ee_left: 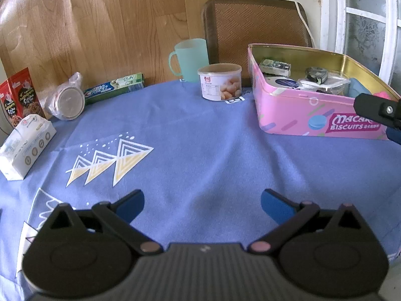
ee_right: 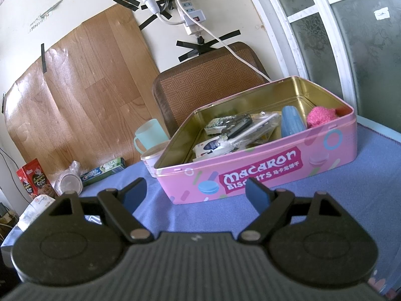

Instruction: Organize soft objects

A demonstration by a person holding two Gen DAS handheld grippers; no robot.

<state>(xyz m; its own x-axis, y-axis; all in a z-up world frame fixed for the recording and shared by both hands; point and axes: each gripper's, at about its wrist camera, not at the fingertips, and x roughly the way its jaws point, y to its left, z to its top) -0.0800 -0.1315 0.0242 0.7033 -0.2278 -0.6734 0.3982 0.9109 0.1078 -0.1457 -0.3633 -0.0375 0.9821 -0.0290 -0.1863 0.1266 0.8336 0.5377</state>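
Pink tin: front wall reads "MaCaRon BISCUITS" in white on a magenta patch, Chinese characters beside it, too small to read.
Same tin, left view: "MaCaR…" and "BISCUITS", the right tool covering the end.
Other packs: print unreadable.

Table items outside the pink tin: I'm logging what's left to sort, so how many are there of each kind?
Cups: 2, mint mug, bagged cup on its side
Round tubs: 1, snack tub
Boxes: 2, toothpaste box, red snack box
Tissue packs: 1
Total: 6
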